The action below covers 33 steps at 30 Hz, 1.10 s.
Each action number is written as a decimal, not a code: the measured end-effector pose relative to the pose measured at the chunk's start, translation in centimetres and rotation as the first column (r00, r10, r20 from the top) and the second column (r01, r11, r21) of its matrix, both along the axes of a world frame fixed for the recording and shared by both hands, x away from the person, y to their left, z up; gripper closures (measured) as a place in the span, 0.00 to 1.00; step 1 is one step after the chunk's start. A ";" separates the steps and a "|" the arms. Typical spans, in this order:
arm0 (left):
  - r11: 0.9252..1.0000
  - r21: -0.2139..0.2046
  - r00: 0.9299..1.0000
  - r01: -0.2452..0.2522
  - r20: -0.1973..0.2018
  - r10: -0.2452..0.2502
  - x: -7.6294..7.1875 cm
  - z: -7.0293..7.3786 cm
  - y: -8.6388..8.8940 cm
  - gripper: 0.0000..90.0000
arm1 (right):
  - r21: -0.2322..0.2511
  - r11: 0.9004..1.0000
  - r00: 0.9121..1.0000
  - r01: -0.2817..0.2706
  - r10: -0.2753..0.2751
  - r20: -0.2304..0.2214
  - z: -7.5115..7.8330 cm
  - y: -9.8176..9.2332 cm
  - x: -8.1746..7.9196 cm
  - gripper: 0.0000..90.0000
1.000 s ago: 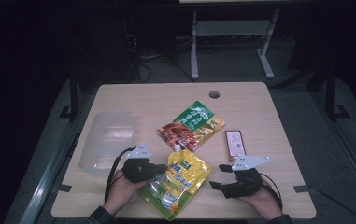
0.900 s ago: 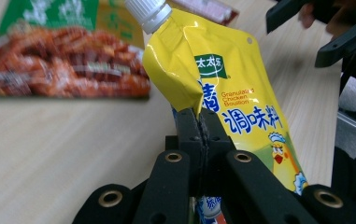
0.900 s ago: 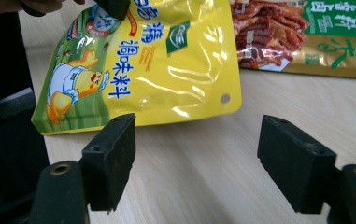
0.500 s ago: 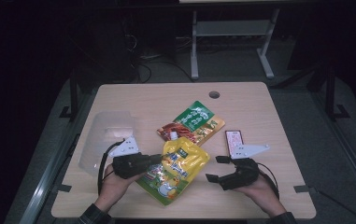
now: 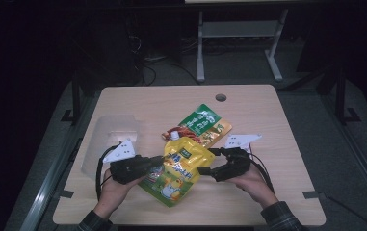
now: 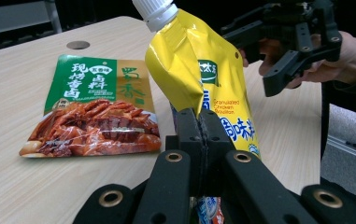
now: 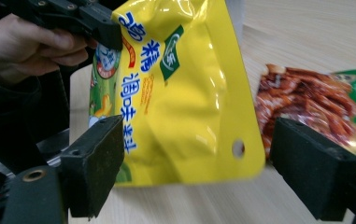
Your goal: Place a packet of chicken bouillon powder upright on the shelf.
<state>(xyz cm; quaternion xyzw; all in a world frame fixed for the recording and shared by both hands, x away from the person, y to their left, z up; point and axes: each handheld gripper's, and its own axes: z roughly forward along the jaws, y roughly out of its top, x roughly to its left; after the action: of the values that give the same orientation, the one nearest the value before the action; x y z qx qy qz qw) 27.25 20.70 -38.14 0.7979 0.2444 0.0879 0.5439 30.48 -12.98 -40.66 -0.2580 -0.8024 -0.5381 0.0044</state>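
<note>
The left gripper (image 5: 159, 161) is clamped on the yellow pouch (image 5: 178, 166), its 2 jaws pressed together on the pouch's edge, as the left gripper view makes plain (image 6: 199, 126). The pouch is lifted off the table (image 5: 268, 115) at that edge and tilts, its white cap (image 5: 174, 135) pointing away from the person.

The right gripper (image 5: 209, 161) stands wide, having just been opening; its 2 jaws flank the pouch's other edge without pressing it. The right gripper view shows this best (image 7: 194, 172): the pouch (image 7: 180, 93) hangs between the pads with a gap on each side, and a small punched hole sits near its lower corner. That view also shows the left gripper (image 7: 73, 18) biting the pouch's far corner, a hand behind it.

The left gripper view gives the pouch's print (image 6: 213, 84) and ribbed cap (image 6: 154, 11) close up, and the right gripper (image 6: 288, 37) spread open beyond the pouch.

The high view alone shows the layout: a green and red snack bag (image 5: 200, 126) lies flat just behind the pouch, partly under it, and a clear tub (image 5: 111, 132) sits left of the pouch. The left gripper view shows the snack bag (image 6: 94, 107) flat on the wood, left of the pouch.
</note>
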 end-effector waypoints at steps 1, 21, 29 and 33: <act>1.000 -0.002 1.000 -0.002 0.001 0.002 0.0 0.0 0.0 0.99 | 0.004 1.000 1.000 -0.010 0.010 0.002 0.0 0.3 0.2 0.22; 0.999 -0.034 1.000 -0.011 0.000 0.011 -0.3 -0.4 0.5 0.99 | 0.068 0.980 0.981 -0.187 0.190 -0.042 -0.6 2.6 1.6 0.94; 0.999 -0.037 1.000 -0.008 -0.012 0.007 -0.2 -0.7 0.3 0.98 | 0.041 0.976 0.976 -0.212 0.214 -0.045 -0.2 2.5 1.4 1.00; 0.999 -0.027 1.000 -0.017 -0.011 0.017 -0.2 -0.7 0.3 0.91 | 0.038 0.976 0.975 -0.215 0.217 -0.051 0.2 2.3 1.4 1.00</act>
<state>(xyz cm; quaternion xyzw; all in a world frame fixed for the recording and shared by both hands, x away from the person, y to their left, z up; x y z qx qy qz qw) 27.10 21.01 -38.86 0.7888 0.2553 0.0848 0.5526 31.85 -10.64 -40.43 -0.1836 -0.8165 -0.5401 0.0891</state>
